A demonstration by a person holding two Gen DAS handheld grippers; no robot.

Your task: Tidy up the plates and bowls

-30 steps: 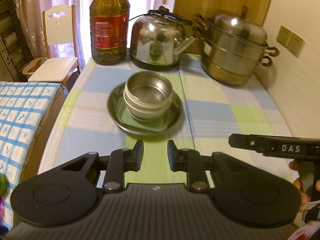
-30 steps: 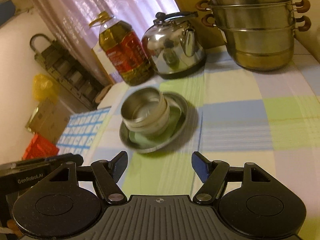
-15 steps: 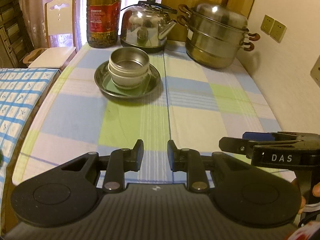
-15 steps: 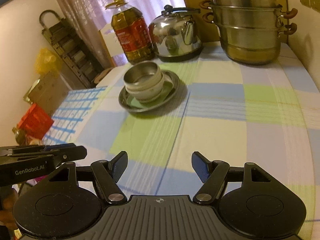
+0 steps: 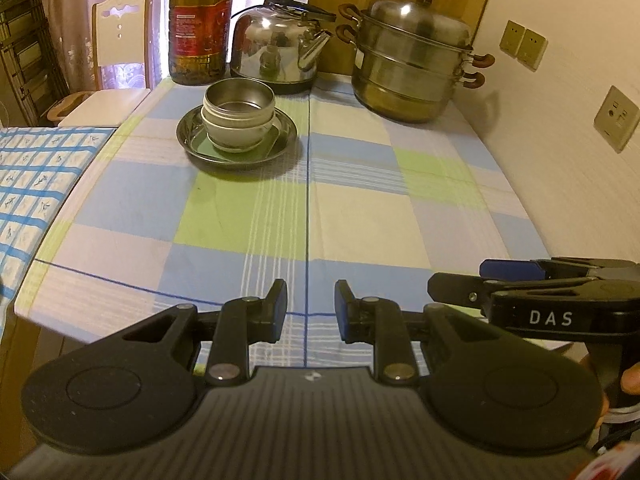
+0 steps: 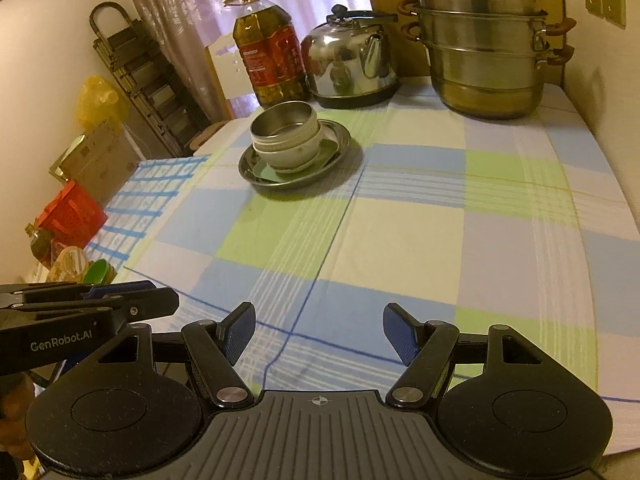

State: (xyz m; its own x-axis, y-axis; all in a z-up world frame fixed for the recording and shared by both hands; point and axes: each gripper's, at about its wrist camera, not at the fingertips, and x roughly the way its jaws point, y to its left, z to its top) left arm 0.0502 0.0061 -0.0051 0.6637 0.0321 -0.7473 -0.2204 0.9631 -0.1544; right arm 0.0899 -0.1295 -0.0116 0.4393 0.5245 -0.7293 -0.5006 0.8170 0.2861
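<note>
A steel bowl (image 5: 239,99) sits nested in a white bowl (image 5: 236,133), on a green square plate (image 5: 269,151) inside a round steel plate (image 5: 238,160), far on the checked table; the stack also shows in the right wrist view (image 6: 286,136). My left gripper (image 5: 311,306) is empty, jaws a small gap apart, over the table's near edge. My right gripper (image 6: 319,330) is open and empty beside it, also near the front edge. Each gripper shows in the other's view: the right one (image 5: 552,296), the left one (image 6: 80,308).
An oil bottle (image 5: 200,28), a steel kettle (image 5: 280,52) and a stacked steamer pot (image 5: 416,60) stand along the table's back. A wall (image 5: 580,160) runs on the right. A chair (image 5: 116,60) and a blue-checked surface (image 5: 32,184) lie left.
Both grippers have pulled back from the stacked bowls toward the table's front edge. The stack stays on the plates. Jaw openings are unchanged.
</note>
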